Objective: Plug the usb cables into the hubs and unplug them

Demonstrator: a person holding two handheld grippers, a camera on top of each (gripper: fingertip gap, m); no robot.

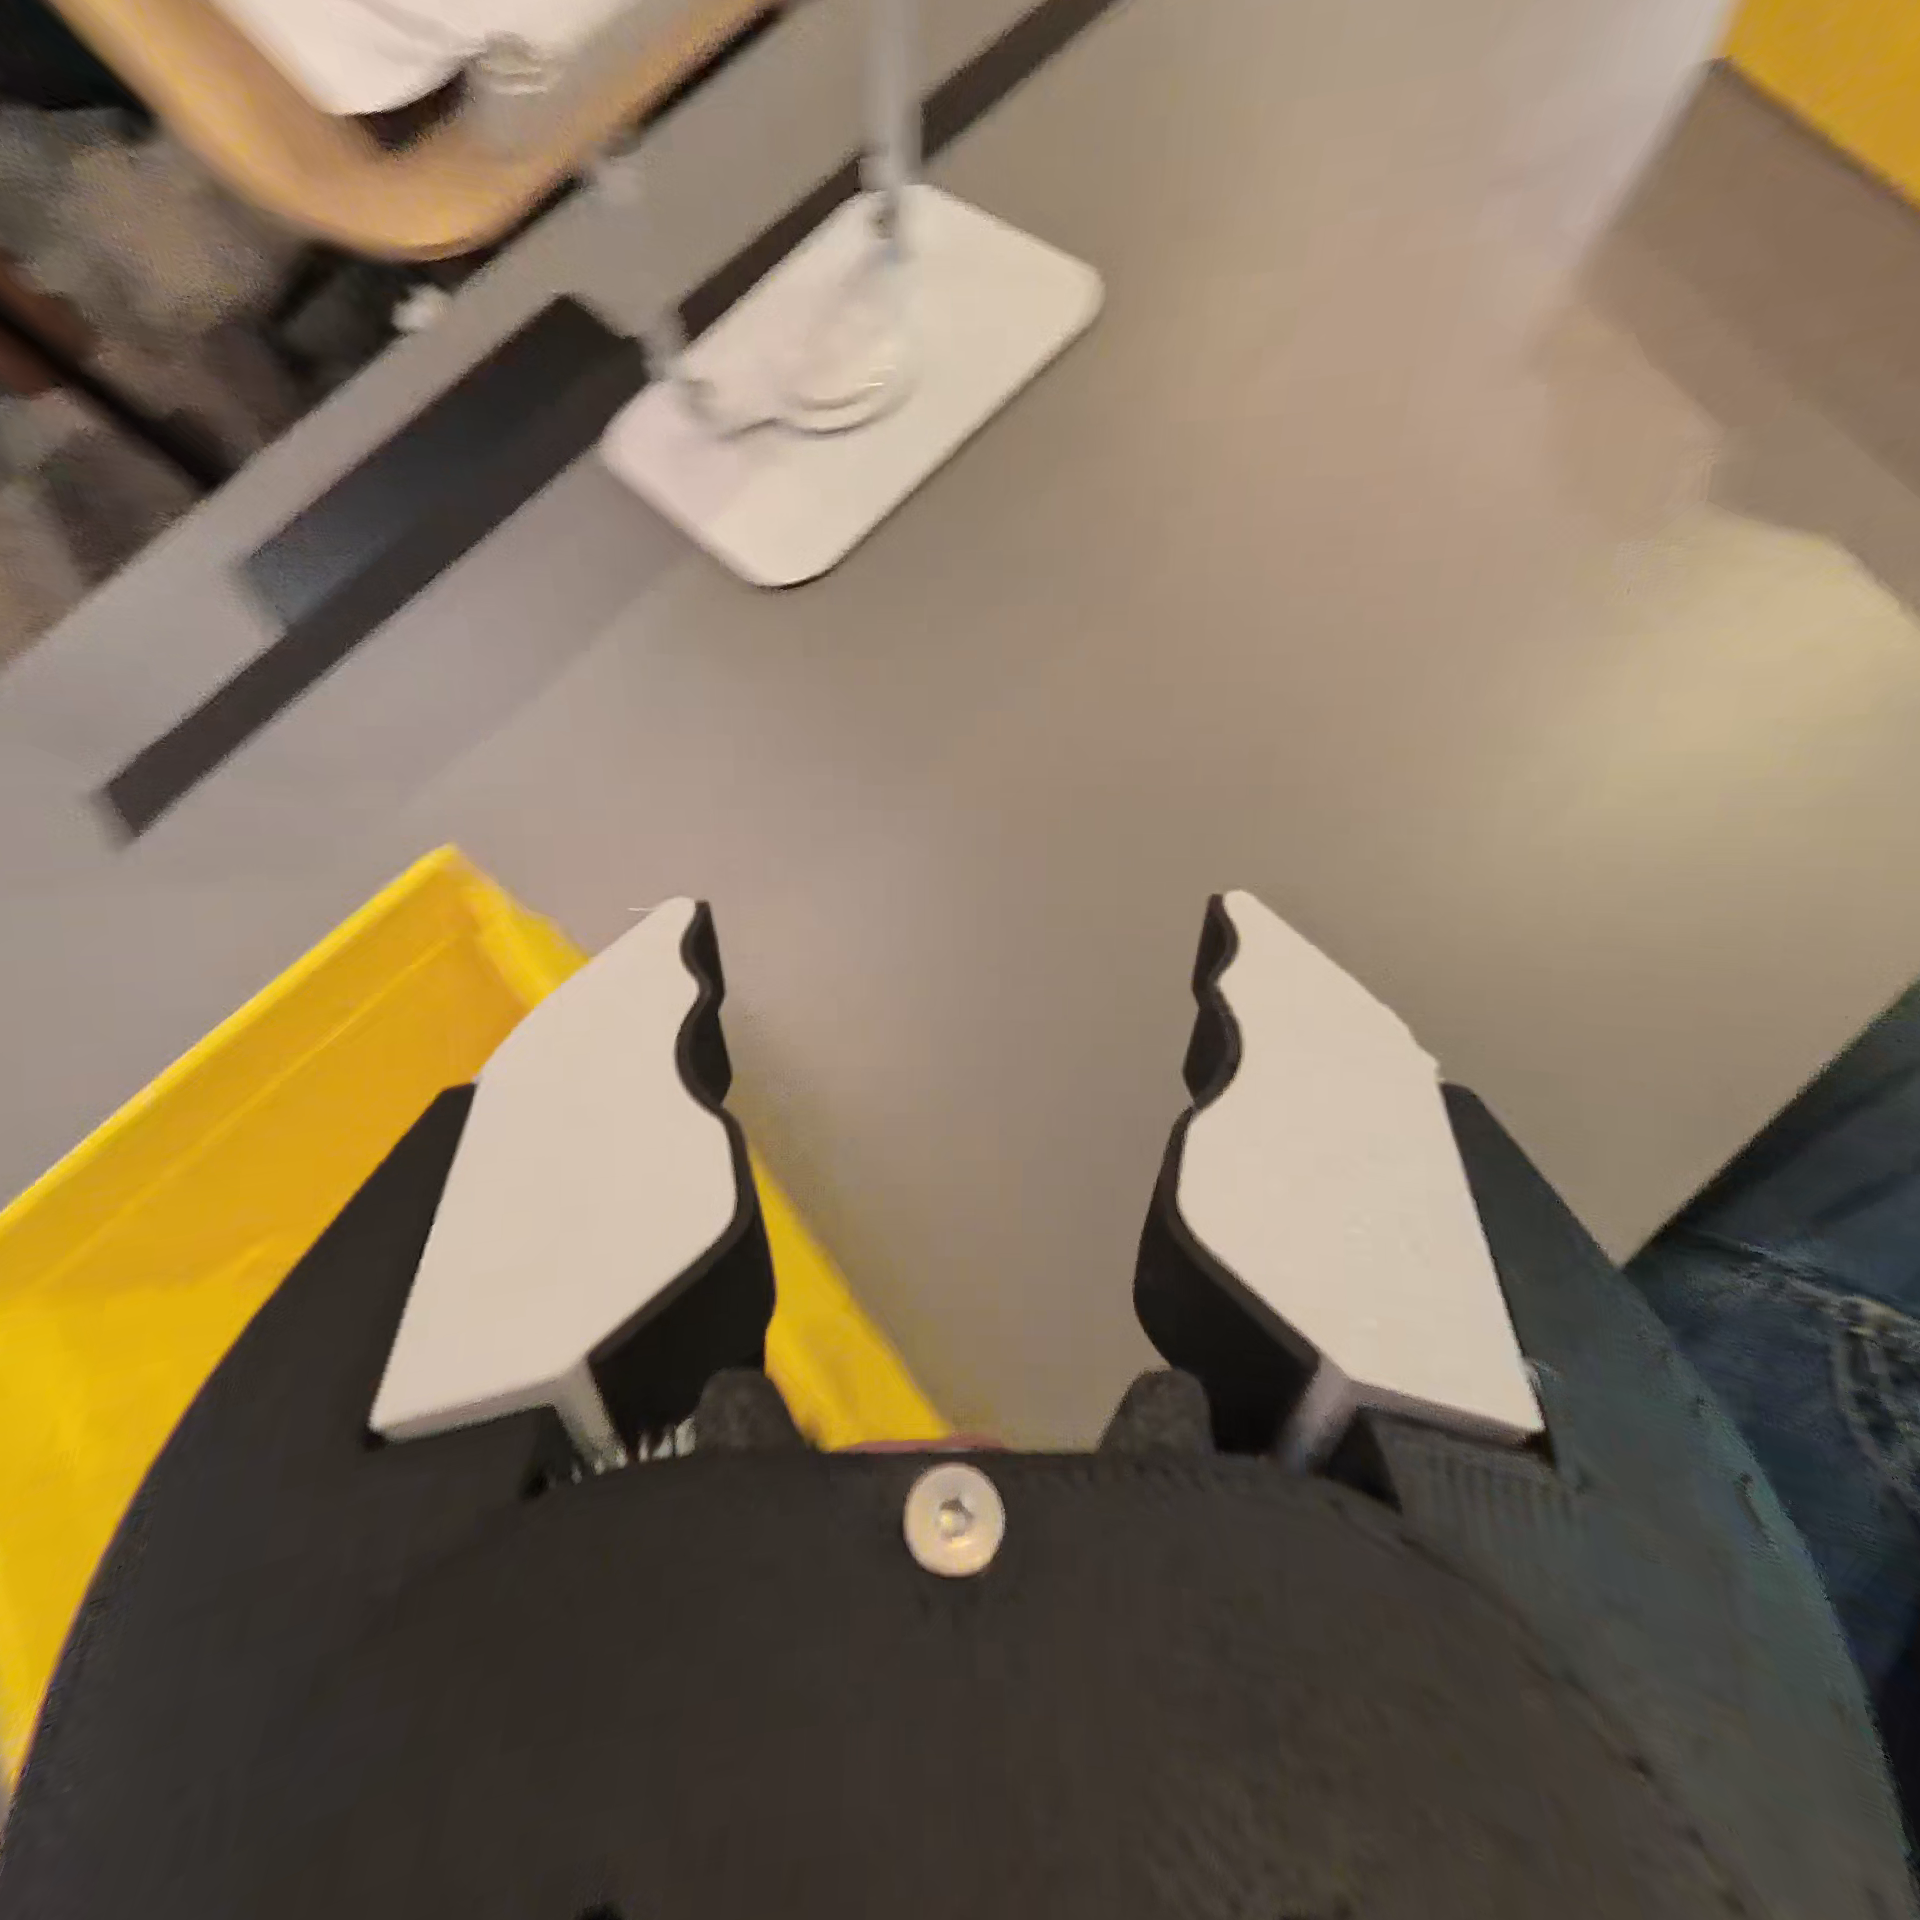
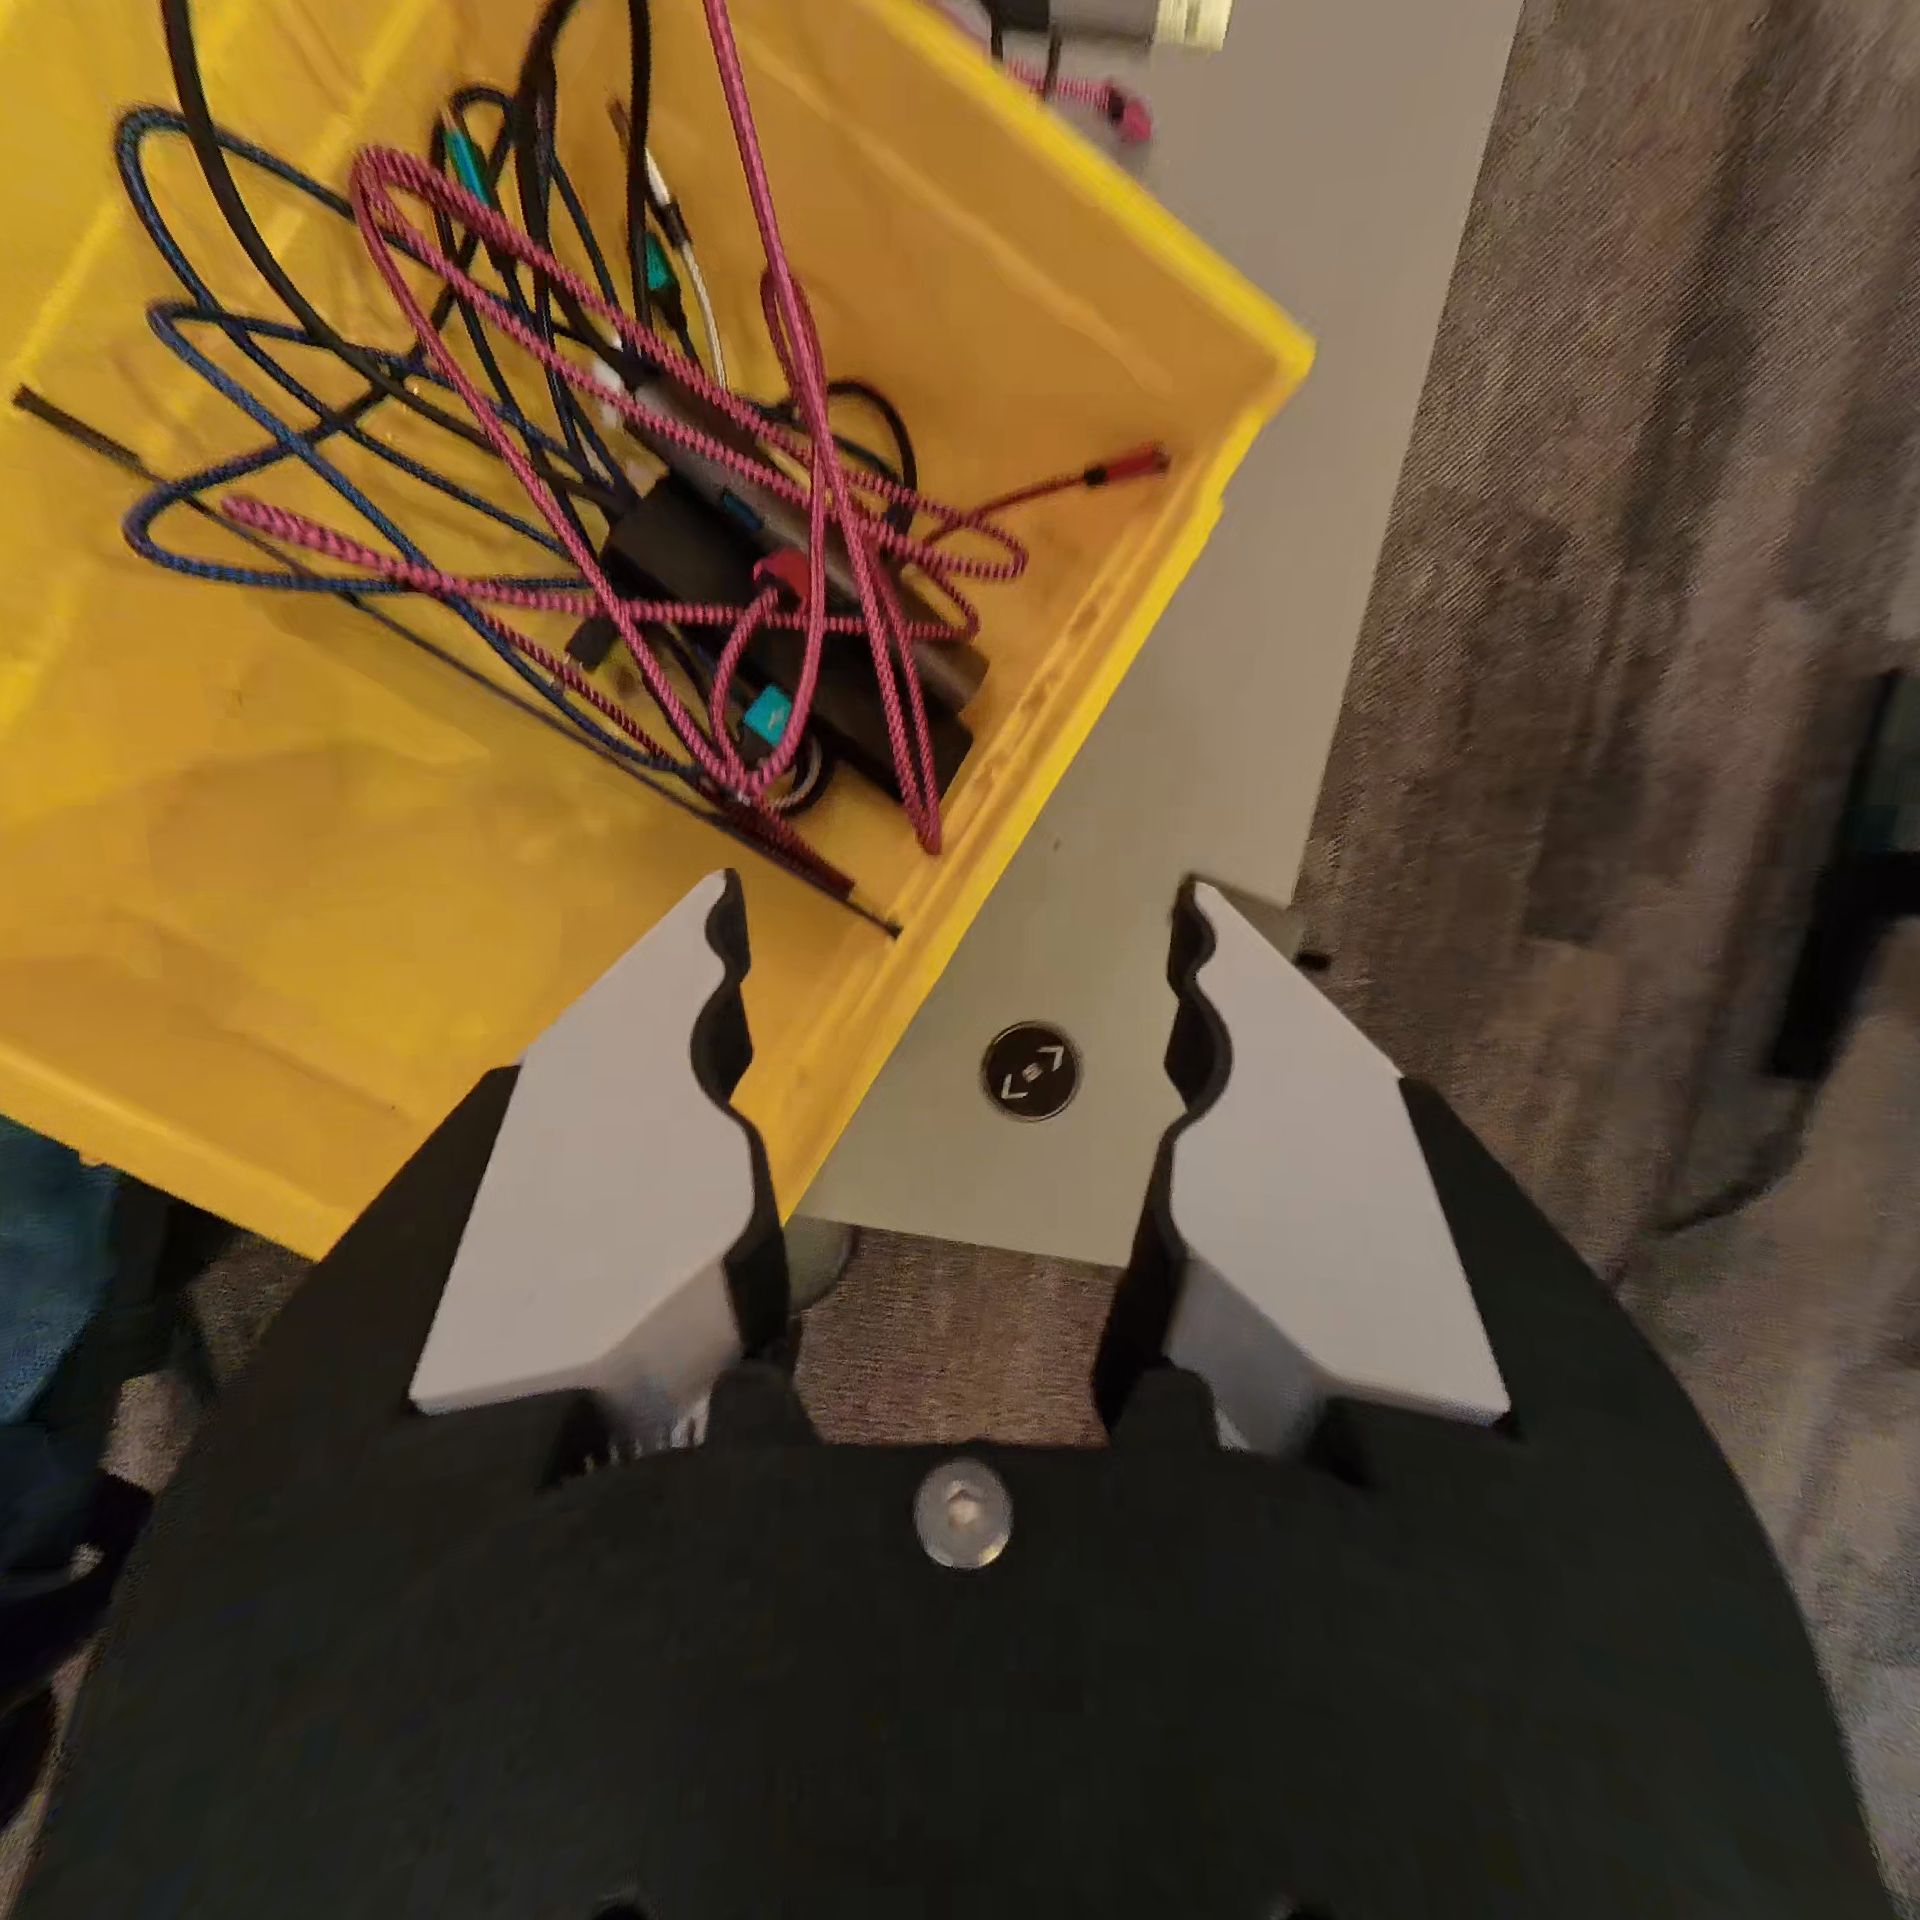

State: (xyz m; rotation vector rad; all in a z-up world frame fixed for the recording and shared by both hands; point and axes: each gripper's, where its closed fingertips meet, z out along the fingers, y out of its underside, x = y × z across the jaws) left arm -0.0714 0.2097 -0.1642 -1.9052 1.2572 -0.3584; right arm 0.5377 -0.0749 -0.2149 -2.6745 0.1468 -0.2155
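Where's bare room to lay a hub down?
Bare grey table between the white stand base and the yellow bin. Inside the bin, the near-left floor is free; the cables and hubs crowd its right corner.

Right gripper (image 2: 961, 914) wide apart, nothing between fingers, up above table corner. Left fingertip over rim of yellow bin (image 2: 1081, 665). Bin sits on grey table (image 2: 1340, 312). Inside bin: messy pile of cables. Pink cable (image 2: 790, 343) loops over top. Blue cable (image 2: 270, 416) curls at left. Black cable (image 2: 223, 177) runs up out of view. Dark hubs (image 2: 686, 561) lie under pile. Small round black button (image 2: 1031, 1070) on table between fingers. Grey carpet (image 2: 1662, 520) at right.
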